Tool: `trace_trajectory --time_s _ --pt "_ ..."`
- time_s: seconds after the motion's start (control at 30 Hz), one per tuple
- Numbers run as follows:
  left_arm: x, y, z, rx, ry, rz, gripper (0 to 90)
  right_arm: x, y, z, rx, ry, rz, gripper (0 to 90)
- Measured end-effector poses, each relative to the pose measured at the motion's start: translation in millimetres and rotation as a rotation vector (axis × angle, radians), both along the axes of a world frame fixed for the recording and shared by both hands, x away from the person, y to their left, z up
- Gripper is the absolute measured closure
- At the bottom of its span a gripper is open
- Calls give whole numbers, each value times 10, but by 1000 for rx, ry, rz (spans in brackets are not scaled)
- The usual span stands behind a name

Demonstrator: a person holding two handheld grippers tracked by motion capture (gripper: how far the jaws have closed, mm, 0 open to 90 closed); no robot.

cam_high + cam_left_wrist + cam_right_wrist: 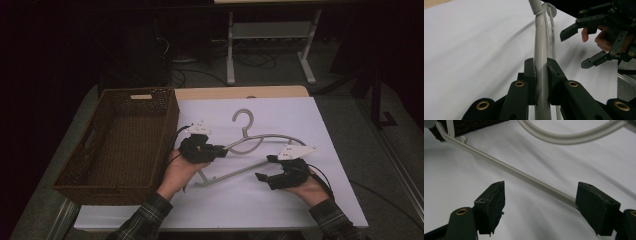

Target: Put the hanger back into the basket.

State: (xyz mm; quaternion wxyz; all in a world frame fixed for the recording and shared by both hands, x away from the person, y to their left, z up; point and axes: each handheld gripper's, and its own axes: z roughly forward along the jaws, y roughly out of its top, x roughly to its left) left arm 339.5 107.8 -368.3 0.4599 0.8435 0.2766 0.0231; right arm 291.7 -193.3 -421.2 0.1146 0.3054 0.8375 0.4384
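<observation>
Worktop: a wooden worktop (280, 92) under a white sheet (260, 200), seen from above with the person's forearms coming in from the bottom edge.
Hanger: a pale grey hanger (250, 142) lies near the middle of the sheet, hook pointing to the far edge, curved shoulder bar above and thin straight lower bar running down to the left.
Left hand-held gripper: the left hand-held gripper (218, 151) is clenched on the hanger's left shoulder; in the left gripper view its two black jaws press against both sides of the grey bar (541, 75), which runs straight up between them.
Right hand-held gripper: the right hand-held gripper (265, 167) is released, jaws spread wide, at the right end of the hanger's lower bar. In the right gripper view the thin bar (524, 176) crosses diagonally between the two parted jaws and meets the right jaw; the left jaw stands clear of it.
Hands: the left hand (179, 172) holds its gripper from below, just right of the basket; the right hand (311, 189) sits near the sheet's right front part.
Basket: a brown wicker basket (100, 186) stands at the left of the worktop, beside the sheet's left edge.
Background: a white-legged stand (231, 50) and cables on the dim floor beyond.
</observation>
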Motion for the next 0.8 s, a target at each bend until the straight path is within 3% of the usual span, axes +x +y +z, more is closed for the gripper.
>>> trace_trajectory --time_s 0.4,0.8 --pt "17 38 319 26 -20 27 807 -26 -142 23 14 -21 -32 189" --pt "26 295 585 -14 -30 95 807 -22 -155 36 22 -25 -37 158"
